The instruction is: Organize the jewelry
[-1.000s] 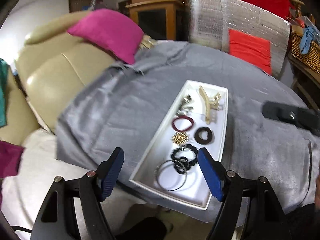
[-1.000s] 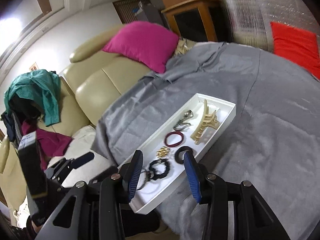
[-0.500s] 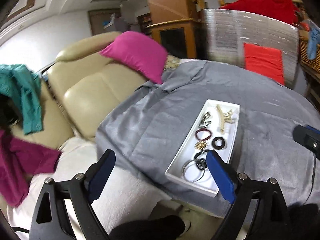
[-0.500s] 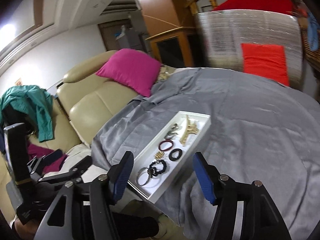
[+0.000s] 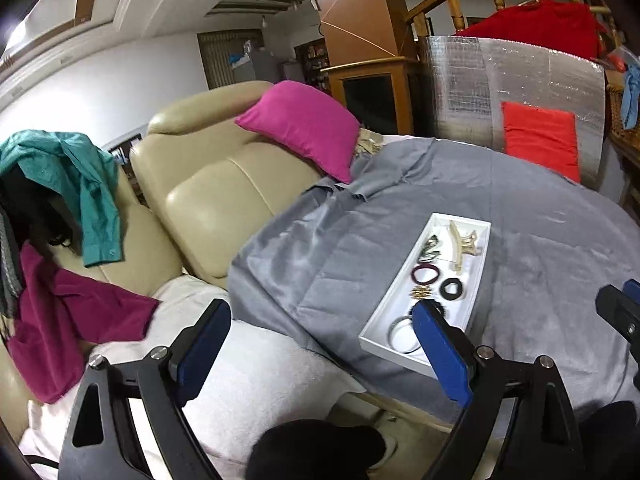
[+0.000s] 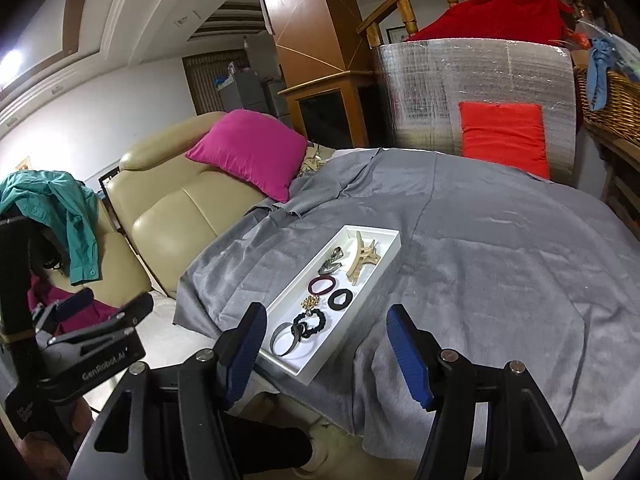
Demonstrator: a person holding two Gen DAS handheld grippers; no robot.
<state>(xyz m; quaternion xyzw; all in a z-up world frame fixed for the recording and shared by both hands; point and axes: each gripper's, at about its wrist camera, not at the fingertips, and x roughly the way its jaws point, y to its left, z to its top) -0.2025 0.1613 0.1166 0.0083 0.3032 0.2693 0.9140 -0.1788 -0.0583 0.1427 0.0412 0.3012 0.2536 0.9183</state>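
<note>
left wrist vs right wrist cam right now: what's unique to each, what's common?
Left wrist only: the open left gripper seen along its own fingers, holding nothing, and the spread magenta garment on the sofa.

Right wrist only: the open right gripper, empty, framing the tray's near end; the left gripper's black body at far left; the wicker basket.

Both: white tray on the grey cloth, holding a beige claw clip, maroon hair tie, black hair tie and bangles; pink cushion; teal shirt.

One tray, one claw clip, three hair ties.
</note>
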